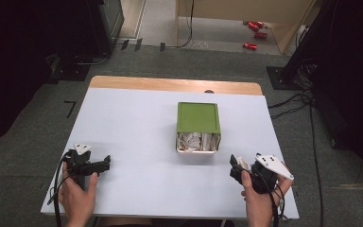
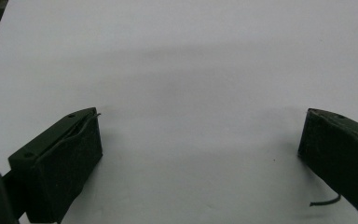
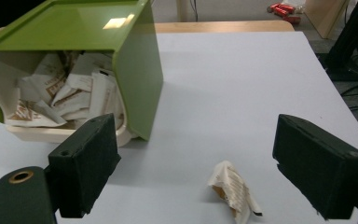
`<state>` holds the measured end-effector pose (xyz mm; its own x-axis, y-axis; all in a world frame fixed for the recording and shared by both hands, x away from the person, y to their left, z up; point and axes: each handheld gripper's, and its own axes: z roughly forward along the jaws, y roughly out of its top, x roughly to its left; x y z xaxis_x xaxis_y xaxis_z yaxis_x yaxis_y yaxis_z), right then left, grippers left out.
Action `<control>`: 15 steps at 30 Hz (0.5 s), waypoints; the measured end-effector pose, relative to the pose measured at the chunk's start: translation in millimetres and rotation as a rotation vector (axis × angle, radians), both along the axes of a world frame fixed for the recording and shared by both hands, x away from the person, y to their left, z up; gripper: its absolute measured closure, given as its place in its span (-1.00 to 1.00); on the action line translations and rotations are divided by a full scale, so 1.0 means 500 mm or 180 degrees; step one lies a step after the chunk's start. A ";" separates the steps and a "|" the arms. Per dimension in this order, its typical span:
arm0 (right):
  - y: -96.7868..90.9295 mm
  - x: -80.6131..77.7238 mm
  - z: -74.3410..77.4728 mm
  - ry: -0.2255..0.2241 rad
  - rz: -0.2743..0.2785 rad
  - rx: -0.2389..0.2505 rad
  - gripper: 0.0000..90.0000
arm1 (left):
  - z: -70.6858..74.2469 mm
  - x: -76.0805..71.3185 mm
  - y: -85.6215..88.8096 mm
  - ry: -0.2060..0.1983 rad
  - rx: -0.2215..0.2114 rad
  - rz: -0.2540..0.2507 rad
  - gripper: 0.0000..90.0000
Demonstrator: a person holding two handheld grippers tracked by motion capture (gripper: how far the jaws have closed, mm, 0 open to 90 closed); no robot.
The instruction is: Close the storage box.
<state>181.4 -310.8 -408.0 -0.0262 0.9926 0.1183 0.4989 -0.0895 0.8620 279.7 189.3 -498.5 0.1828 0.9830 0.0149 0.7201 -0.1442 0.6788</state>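
Resting on white counter (image 1: 137, 123): left tool (image 1: 105, 163) and right tool (image 1: 234, 171), both released, empty.
Green bin (image 1: 198, 117) of paper packets mid-counter; one crumpled packet (image 3: 233, 191) between the right jaws.

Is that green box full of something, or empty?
Nearly full. The green box has an open front stuffed with crumpled paper packets; one more packet lies loose on the table.

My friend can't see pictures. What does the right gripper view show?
A crumpled paper packet lies on the white table between the right gripper's open black fingers. Behind, at left, a green box holds more packets.
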 end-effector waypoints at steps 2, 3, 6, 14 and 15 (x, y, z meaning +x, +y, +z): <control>-0.009 -0.001 -0.006 0.0006 -0.0016 -0.0010 -0.69 | 0.000 0.000 0.000 -0.0001 0.0000 0.0001 -1.00; -0.013 -0.002 -0.008 0.0011 -0.0027 -0.0013 -0.69 | 0.000 0.000 0.000 0.0000 0.0000 0.0001 -1.00; -0.026 -0.004 -0.016 0.0044 -0.0066 -0.0014 -0.68 | 0.000 0.000 0.000 0.0000 0.0000 0.0001 -1.00; -0.057 -0.007 -0.041 0.0118 -0.0142 -0.0022 -0.68 | 0.000 0.000 0.000 -0.0001 -0.0001 0.0001 -1.00; -0.060 -0.007 -0.044 0.0125 -0.0151 -0.0026 -0.68 | 0.000 0.000 0.000 -0.0001 -0.0002 0.0001 -1.00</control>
<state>177.8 -340.8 -430.1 0.0256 0.9936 0.1101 0.5276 -0.1070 0.8427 279.7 189.2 -498.6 0.1824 0.9831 0.0143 0.7199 -0.1435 0.6791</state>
